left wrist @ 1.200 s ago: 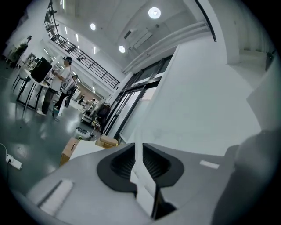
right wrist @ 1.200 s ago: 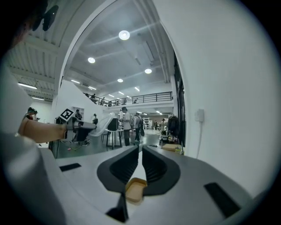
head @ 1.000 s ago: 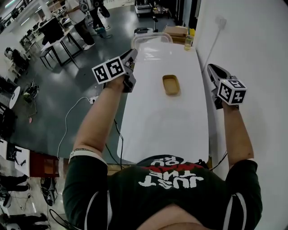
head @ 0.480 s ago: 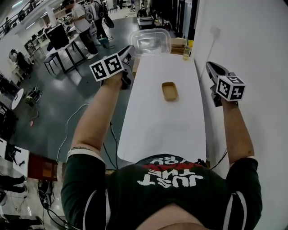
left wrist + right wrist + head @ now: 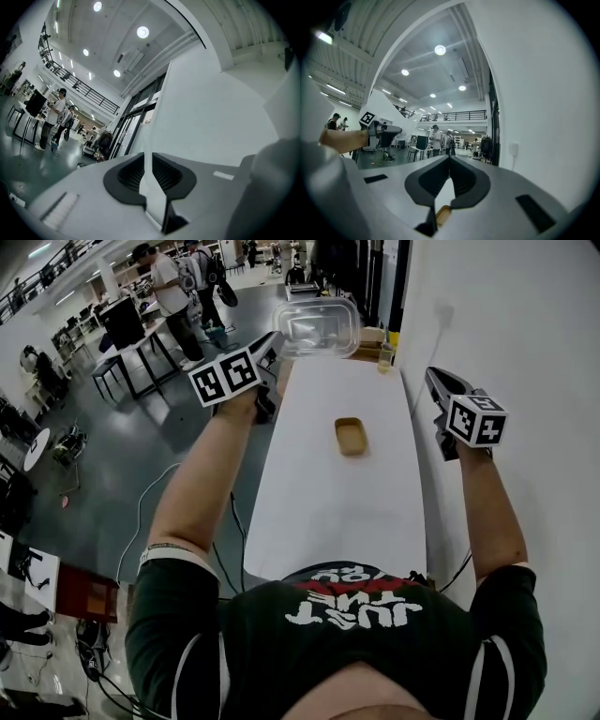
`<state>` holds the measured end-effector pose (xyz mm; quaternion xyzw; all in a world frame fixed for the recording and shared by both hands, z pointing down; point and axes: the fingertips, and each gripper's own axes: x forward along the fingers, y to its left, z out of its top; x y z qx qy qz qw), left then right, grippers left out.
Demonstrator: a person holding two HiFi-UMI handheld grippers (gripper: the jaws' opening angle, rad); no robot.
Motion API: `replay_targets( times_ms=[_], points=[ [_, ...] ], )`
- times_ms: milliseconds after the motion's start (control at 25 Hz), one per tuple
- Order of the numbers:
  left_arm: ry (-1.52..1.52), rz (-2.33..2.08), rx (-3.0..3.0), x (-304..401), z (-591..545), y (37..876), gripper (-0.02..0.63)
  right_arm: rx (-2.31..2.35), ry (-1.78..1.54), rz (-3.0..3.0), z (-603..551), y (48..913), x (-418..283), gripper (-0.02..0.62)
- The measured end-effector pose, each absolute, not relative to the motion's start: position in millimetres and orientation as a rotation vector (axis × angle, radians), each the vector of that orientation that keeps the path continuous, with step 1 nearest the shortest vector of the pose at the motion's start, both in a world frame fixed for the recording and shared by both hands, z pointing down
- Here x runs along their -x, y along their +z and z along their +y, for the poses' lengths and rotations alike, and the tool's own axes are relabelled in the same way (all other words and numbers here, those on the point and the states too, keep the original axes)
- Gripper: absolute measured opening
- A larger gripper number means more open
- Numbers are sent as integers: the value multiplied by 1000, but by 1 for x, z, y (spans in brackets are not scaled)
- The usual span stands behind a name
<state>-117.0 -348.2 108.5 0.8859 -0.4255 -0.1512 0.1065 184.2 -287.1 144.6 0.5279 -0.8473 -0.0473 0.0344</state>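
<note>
Your left gripper (image 5: 274, 337), at the upper centre of the head view, has its jaws drawn narrow on the thin left wall of the clear plastic container (image 5: 319, 326). It holds the container in the air at the far end of the white table (image 5: 328, 512). Your right gripper (image 5: 431, 374), at the right of that view, has its jaw tips together with nothing between them and hangs over the table's right edge. The table runs long and narrow up the middle of the frame. A tan tray (image 5: 351, 436) lies on it at centre, well apart from both grippers, and a small bottle (image 5: 384, 354) stands at the far right corner. A plain white wall (image 5: 525, 334) fills the right side and carries a socket (image 5: 442, 308). A dark, glossy floor (image 5: 112, 484) takes the left side, with a cable (image 5: 141, 531) lying on it. People (image 5: 169, 282) stand by desks (image 5: 127, 320) at upper left. Round ceiling lights (image 5: 143, 32) show at the top of the left gripper view.
</note>
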Motion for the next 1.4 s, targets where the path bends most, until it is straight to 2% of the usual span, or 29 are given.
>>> replay_targets(
  times_ms=[1400],
  points=[
    [-455, -1258, -2609, 122, -339, 104, 58, -1563, -196, -2603, -275, 140, -166, 5]
  ],
)
